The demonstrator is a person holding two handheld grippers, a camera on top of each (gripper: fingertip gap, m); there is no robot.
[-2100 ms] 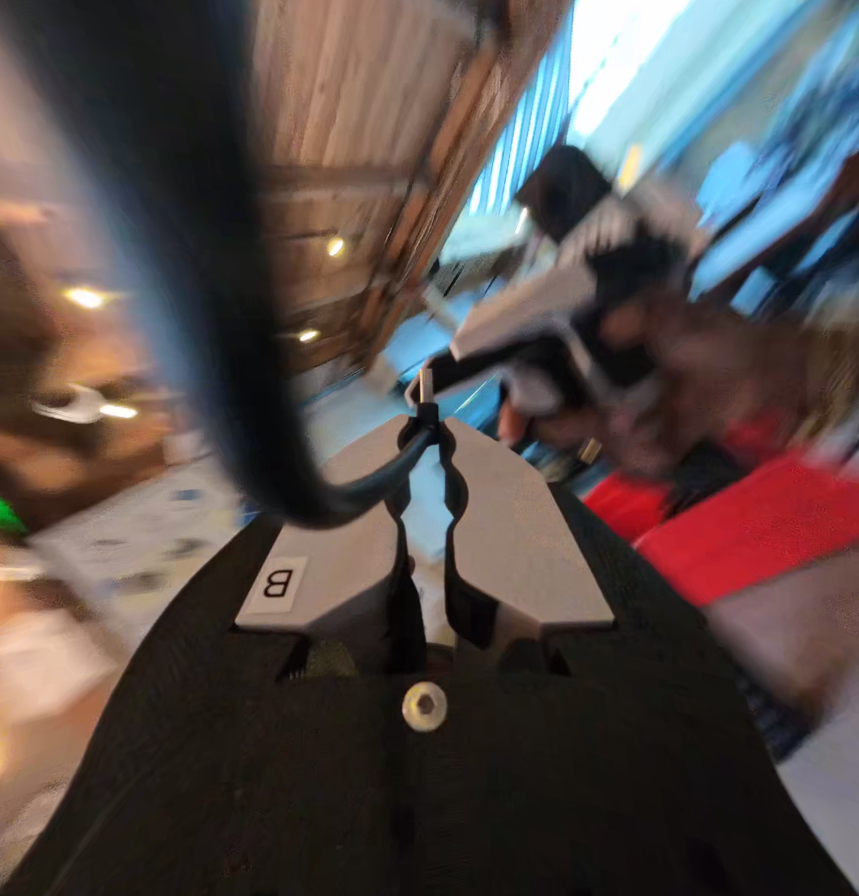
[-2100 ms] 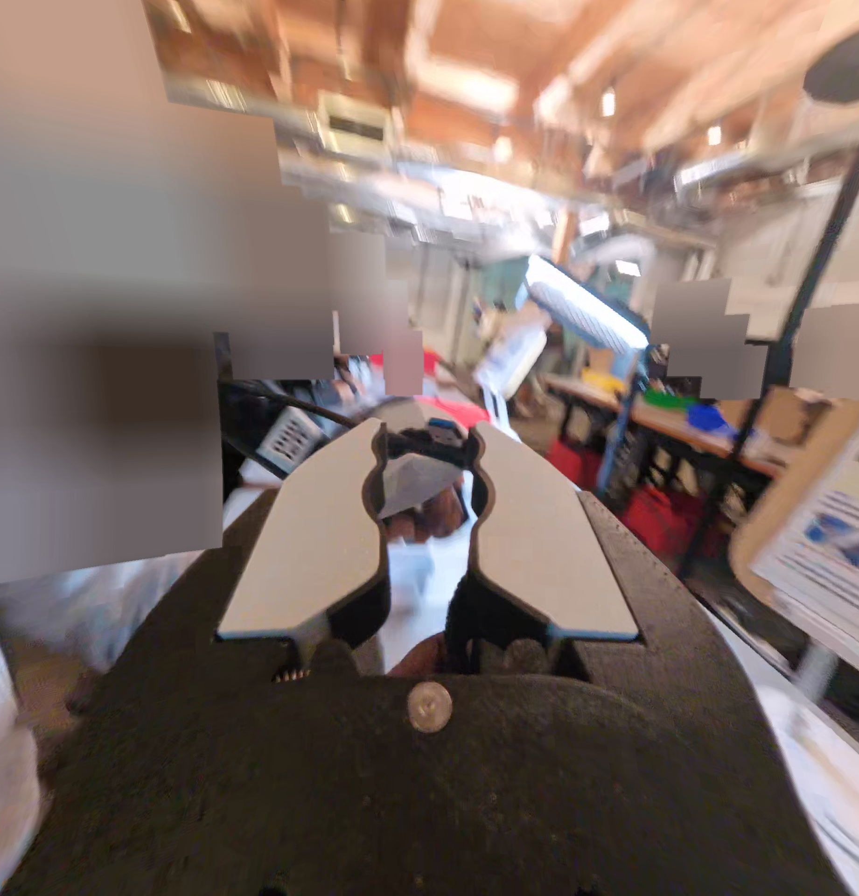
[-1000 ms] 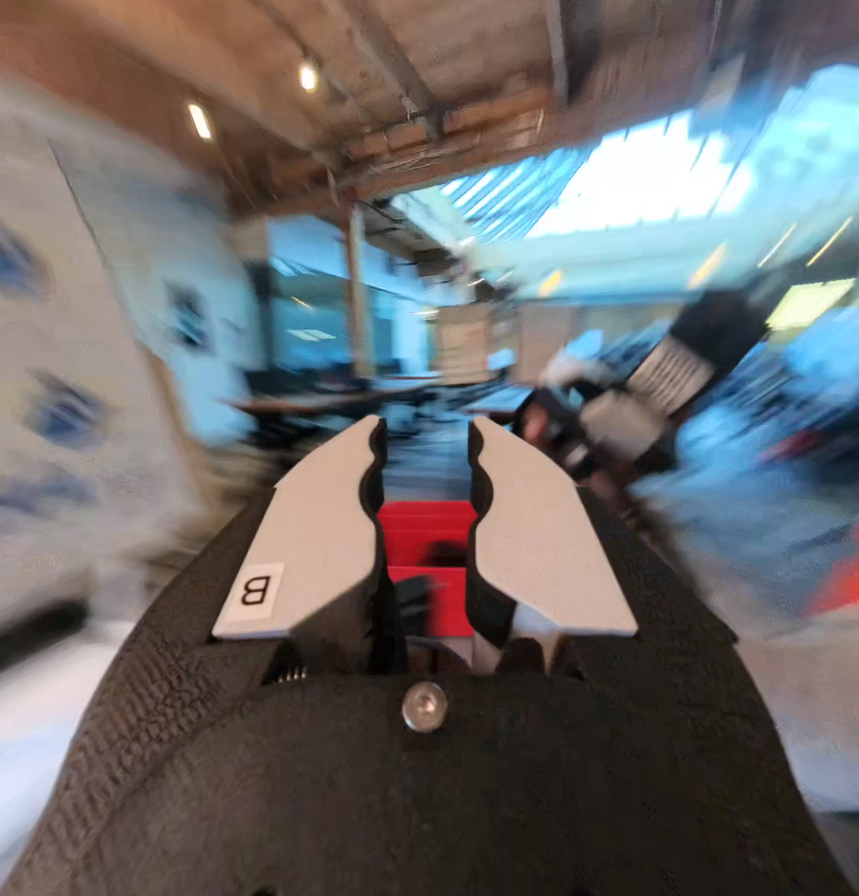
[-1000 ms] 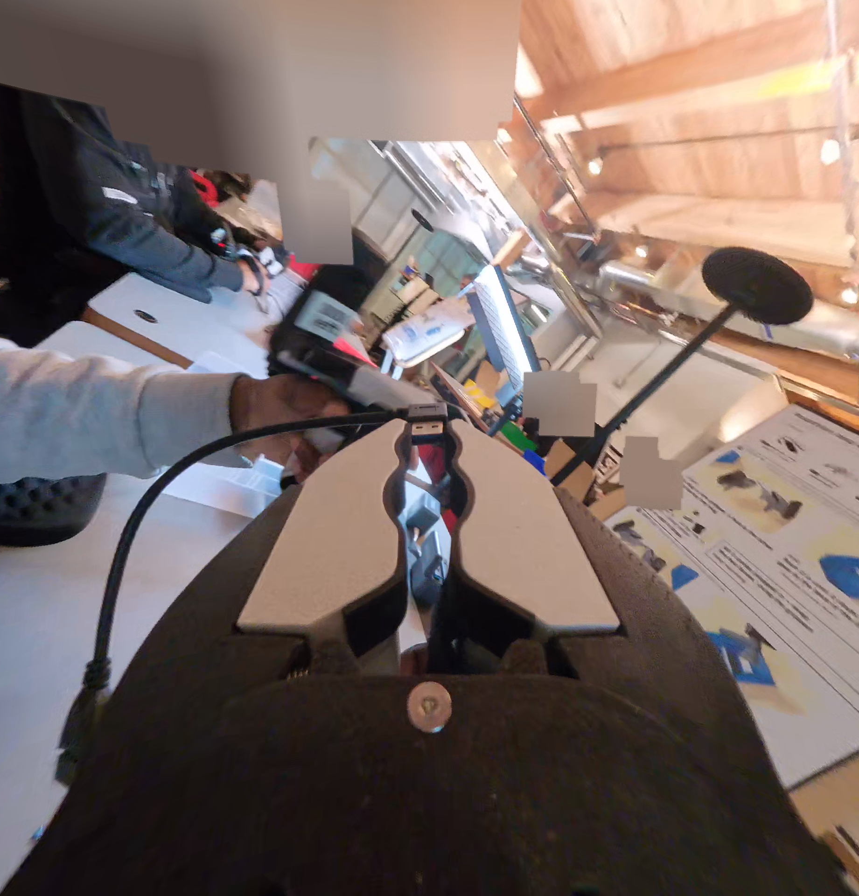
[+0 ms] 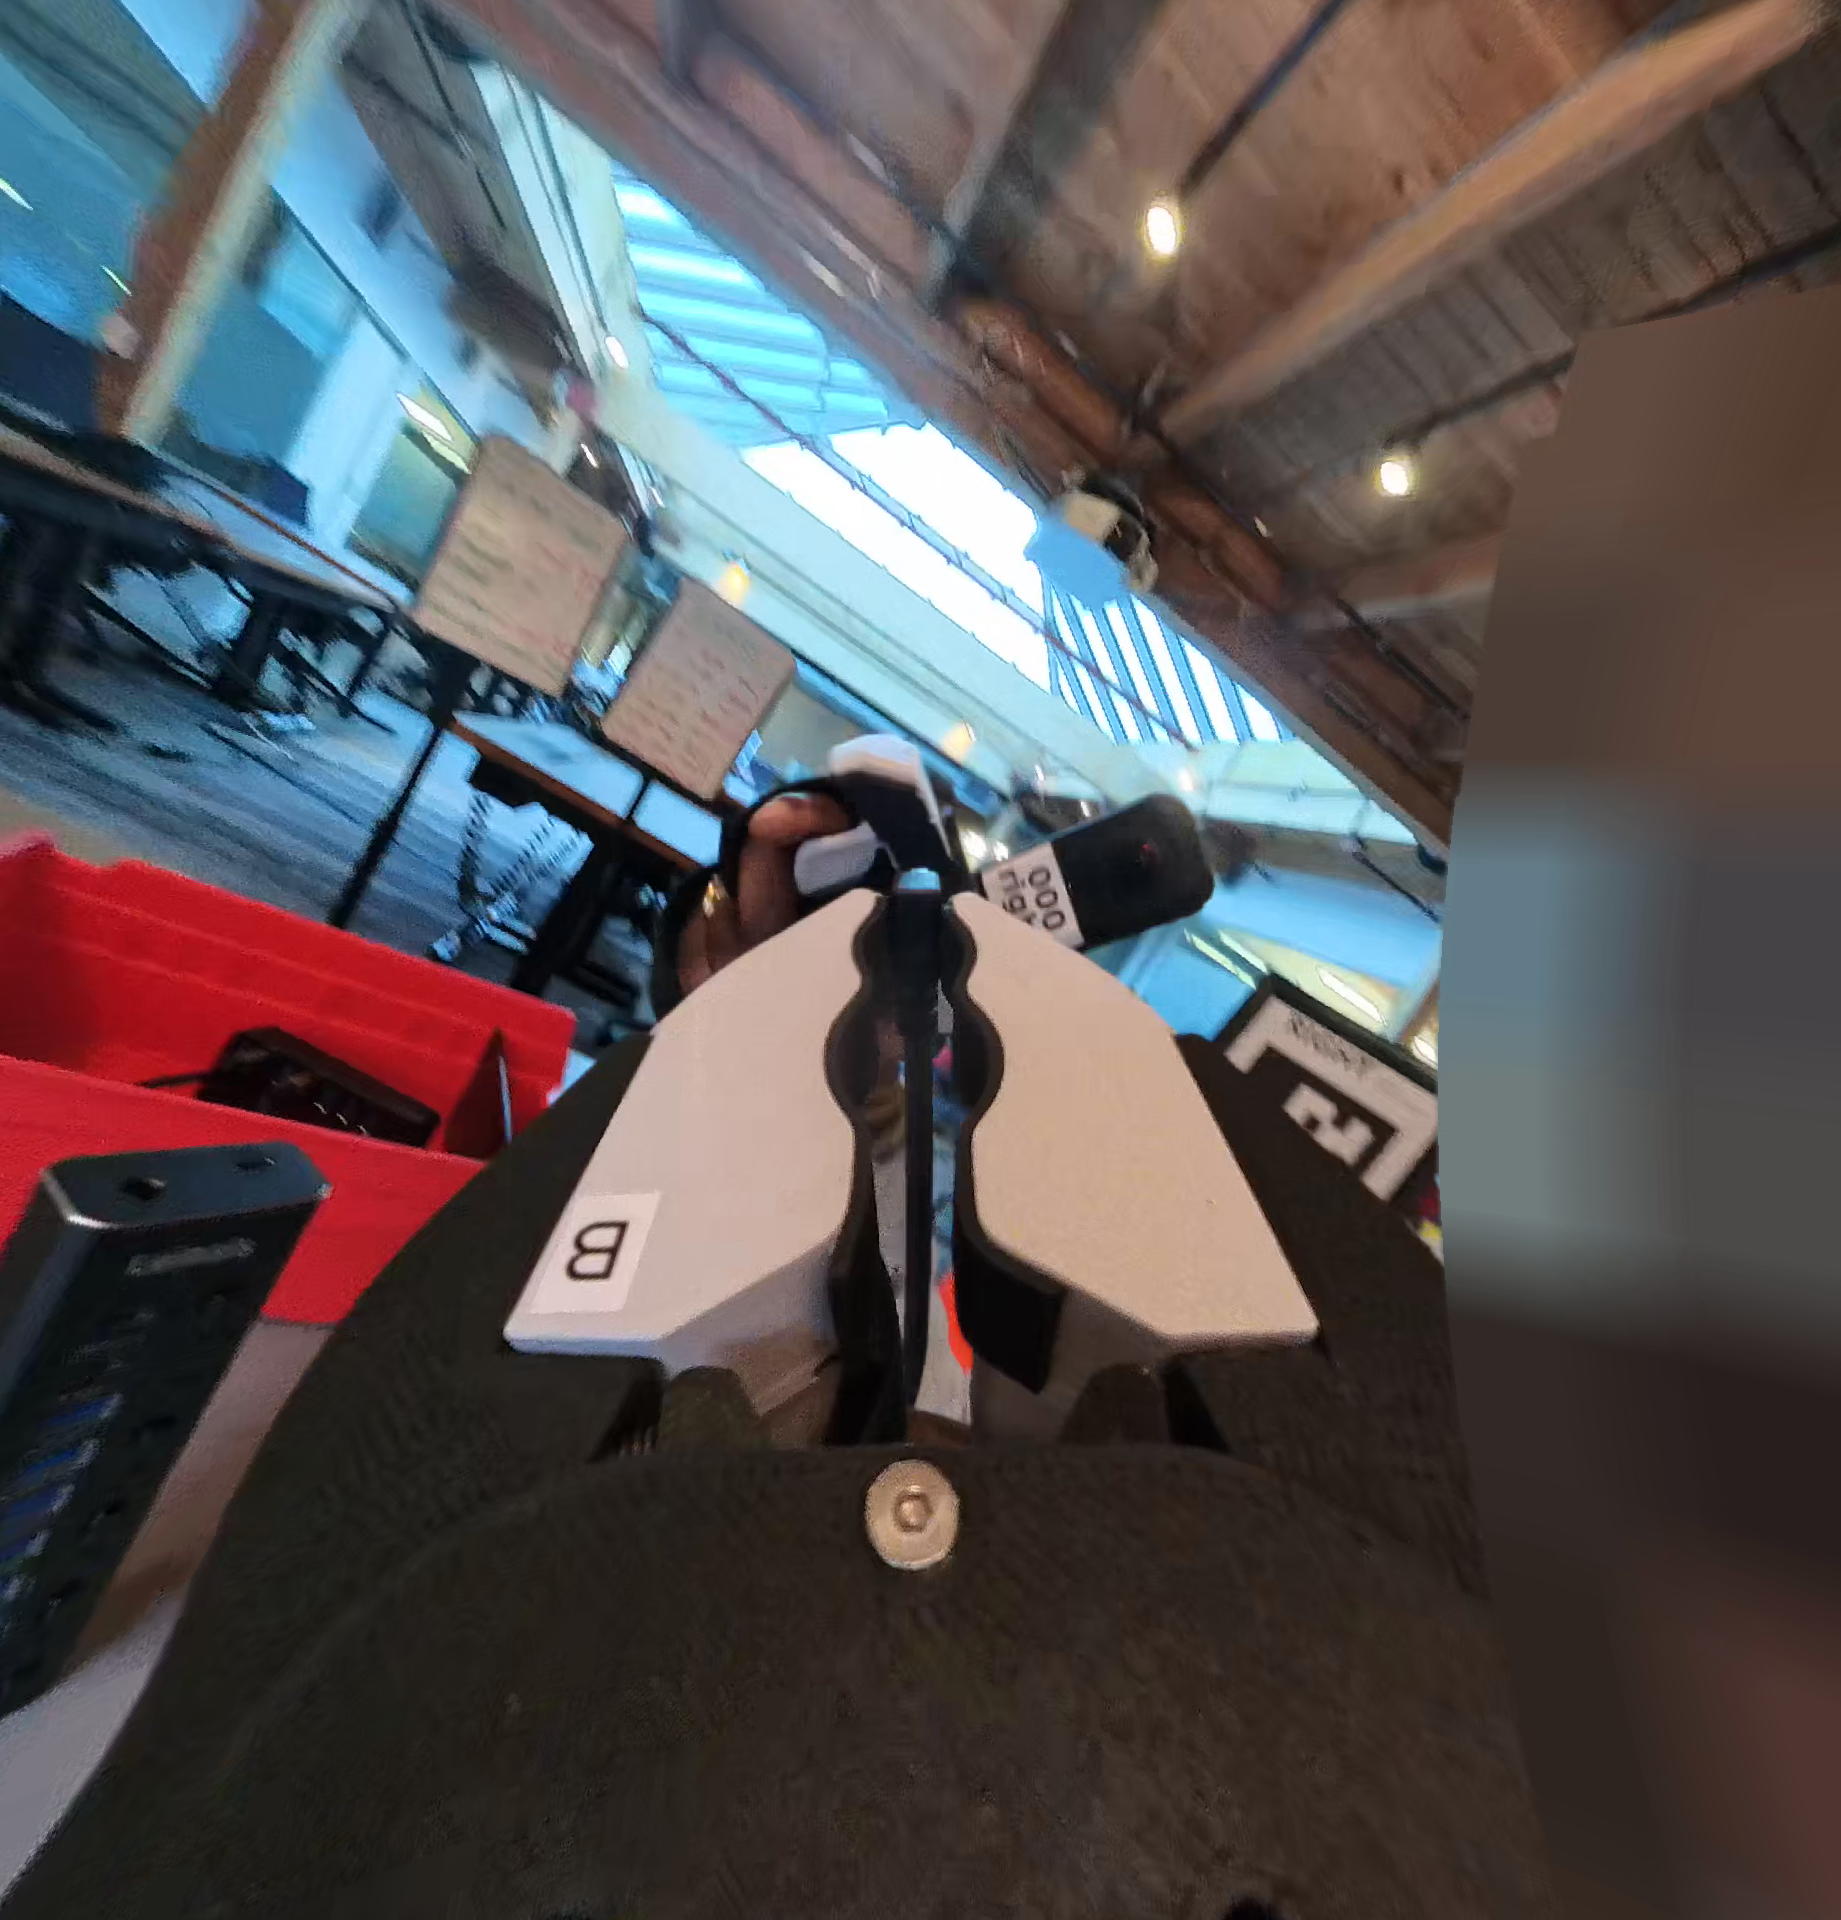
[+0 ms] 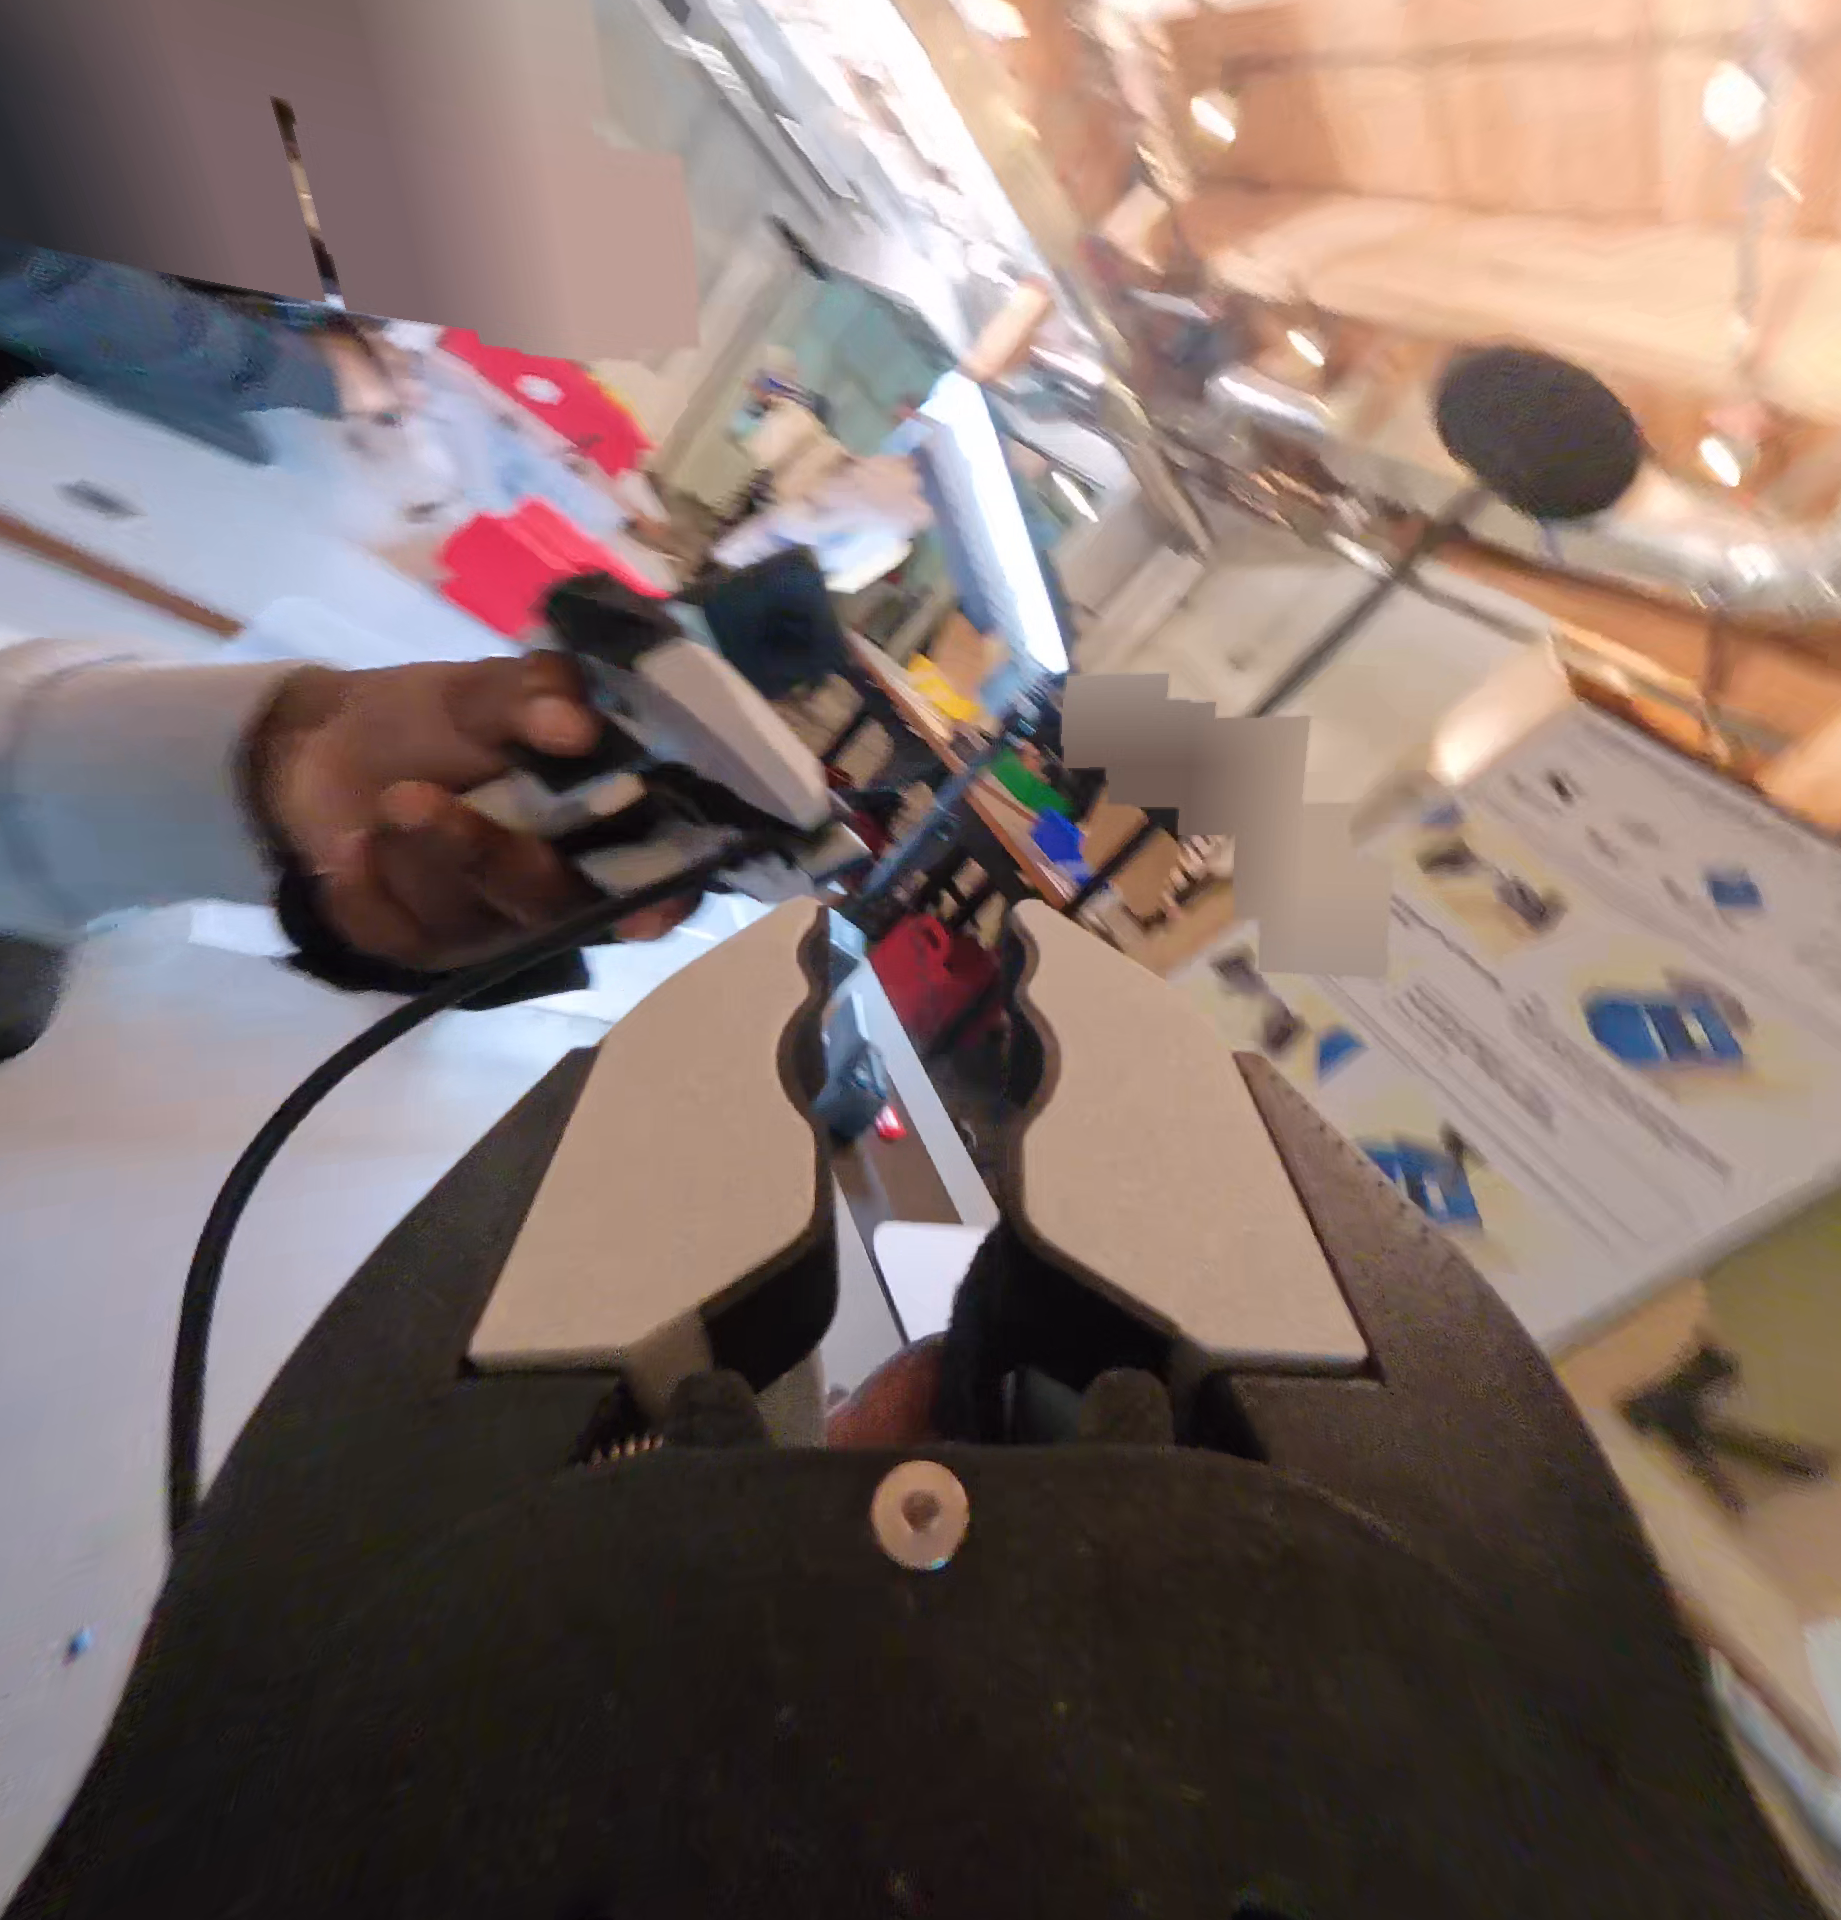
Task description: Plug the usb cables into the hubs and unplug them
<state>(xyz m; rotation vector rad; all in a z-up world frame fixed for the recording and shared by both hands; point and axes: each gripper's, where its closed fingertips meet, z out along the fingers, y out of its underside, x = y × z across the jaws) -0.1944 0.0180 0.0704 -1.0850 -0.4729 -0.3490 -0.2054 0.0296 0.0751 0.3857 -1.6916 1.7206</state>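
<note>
While the left gripper (image 5: 917,914) is raised off the table and pointed upward into the room, its two grey fingers (image 5: 729,1122) sit close together and pinch a black usb cable (image 5: 918,1143). The cable runs straight up the narrow gap between them, and its plug end pokes out just past the fingertips.

At the lower left edge of that view stands a black usb hub (image 5: 95,1382), upright on the white table (image 5: 22,1787), with a row of blue ports down its face. It is apart from the held cable. Just behind the hub is a red bin (image 5: 168,966) with a second dark device lying inside it. Beyond the fingertips, the right gripper (image 5: 885,821) shows farther off, gripped by a hand, with a black camera body beside it.

In the right wrist view, the right gripper's (image 6: 916,925) grey fingers (image 6: 687,1143) stand apart with a clear gap, and nothing is between them. To the left and a little beyond, a hand (image 6: 417,800) in a pale sleeve holds the left gripper (image 6: 833,842), and the black cable (image 6: 272,1143) trails from its tip down in a curve over the white table (image 6: 64,1195) toward the lower left.

Farther back are blurred work tables, more red bins and a slanted board of printed sheets (image 6: 1622,987) on the right.
</note>
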